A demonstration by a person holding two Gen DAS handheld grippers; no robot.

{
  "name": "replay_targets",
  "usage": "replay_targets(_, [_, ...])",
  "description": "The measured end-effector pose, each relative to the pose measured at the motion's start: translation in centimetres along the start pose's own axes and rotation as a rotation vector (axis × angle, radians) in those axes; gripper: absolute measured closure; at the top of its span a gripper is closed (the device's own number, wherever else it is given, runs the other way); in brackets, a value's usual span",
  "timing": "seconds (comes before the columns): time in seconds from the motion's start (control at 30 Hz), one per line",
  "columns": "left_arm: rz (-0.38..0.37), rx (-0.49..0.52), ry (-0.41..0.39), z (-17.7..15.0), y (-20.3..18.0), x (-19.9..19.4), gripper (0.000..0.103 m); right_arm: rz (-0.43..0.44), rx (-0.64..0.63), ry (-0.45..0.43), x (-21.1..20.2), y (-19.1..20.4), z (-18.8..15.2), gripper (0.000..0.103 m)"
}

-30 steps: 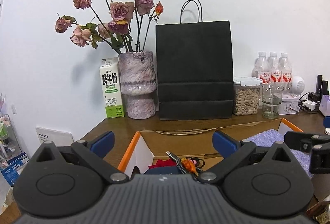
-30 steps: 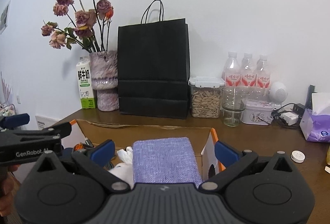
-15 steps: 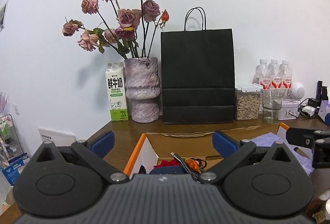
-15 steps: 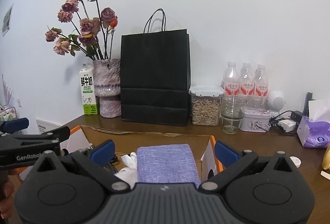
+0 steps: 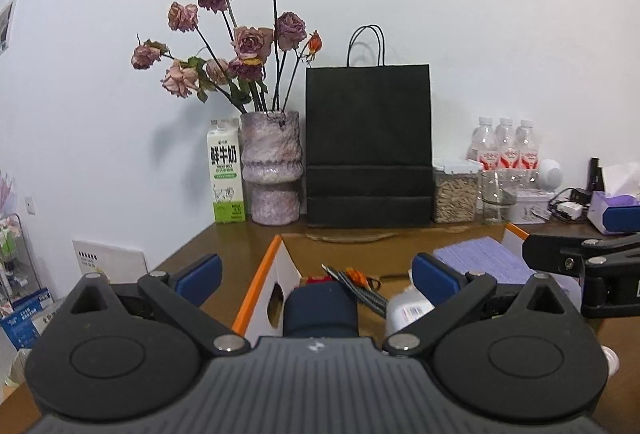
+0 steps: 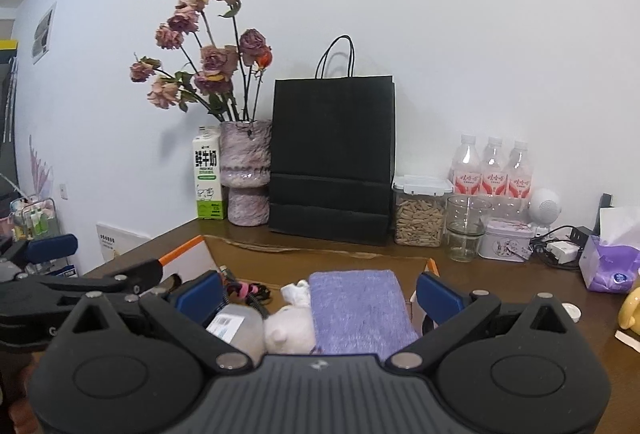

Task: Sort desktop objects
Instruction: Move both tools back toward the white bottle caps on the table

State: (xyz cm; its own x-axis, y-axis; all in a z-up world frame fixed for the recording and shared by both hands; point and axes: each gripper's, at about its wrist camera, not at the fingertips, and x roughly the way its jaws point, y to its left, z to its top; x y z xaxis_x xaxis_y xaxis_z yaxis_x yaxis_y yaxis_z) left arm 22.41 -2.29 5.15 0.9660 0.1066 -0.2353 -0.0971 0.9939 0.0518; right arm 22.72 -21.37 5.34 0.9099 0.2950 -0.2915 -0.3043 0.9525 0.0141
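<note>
While both tools hover over the open box, the scene lists as follows.

Left gripper (image 5: 316,274): blue-padded fingers (image 5: 199,273) spread wide apart, nothing between them; held above the left part of the box.
Right gripper (image 6: 320,292): blue-padded fingers (image 6: 439,296) likewise released and holding nothing; held above the right part of the box.
Box: open cardboard box with orange-edged white flaps (image 5: 276,266), on the brown wooden table (image 6: 500,274), in front of the bag.
Box contents, right: folded purple textured cloth (image 6: 360,308); just left of it a white plush toy (image 6: 290,328).
Box contents, middle: translucent plastic bottle with a white label (image 6: 232,326), lying on its side beside the plush toy.
Box contents, left: dark navy cylindrical object (image 5: 320,308); behind it a tangle of black cable with an orange piece (image 5: 356,280).
Back row, left: green-and-white milk carton (image 5: 225,170), just beside a mottled purple ceramic vase of dried pink roses (image 5: 271,166).
Back row, centre: tall black paper bag with cord handles (image 5: 368,146), upright against the wall.
Back row, right: clear lidded container of seeds (image 6: 420,210), empty glass jar (image 6: 466,226), three pink-labelled water bottles (image 6: 494,170), small pale tin (image 6: 506,244).
Far right: purple tissue box (image 6: 608,262), white charger with black cables (image 6: 560,250).
</note>
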Motion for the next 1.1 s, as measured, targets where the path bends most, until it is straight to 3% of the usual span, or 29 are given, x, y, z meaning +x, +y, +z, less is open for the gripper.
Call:
replay_targets(0.63, [-0.020, 0.027, 0.095, -3.9, 1.6, -6.2, 0.000, -0.023, -0.008, 0.143, -6.5, 0.5, -6.3, 0.000])
replay_targets(1.1, [-0.059, 0.076, 0.216, -6.3, 0.4, -5.6, 0.000, -0.104, -0.003, 0.250, -6.8, -1.8, -10.0, 0.000])
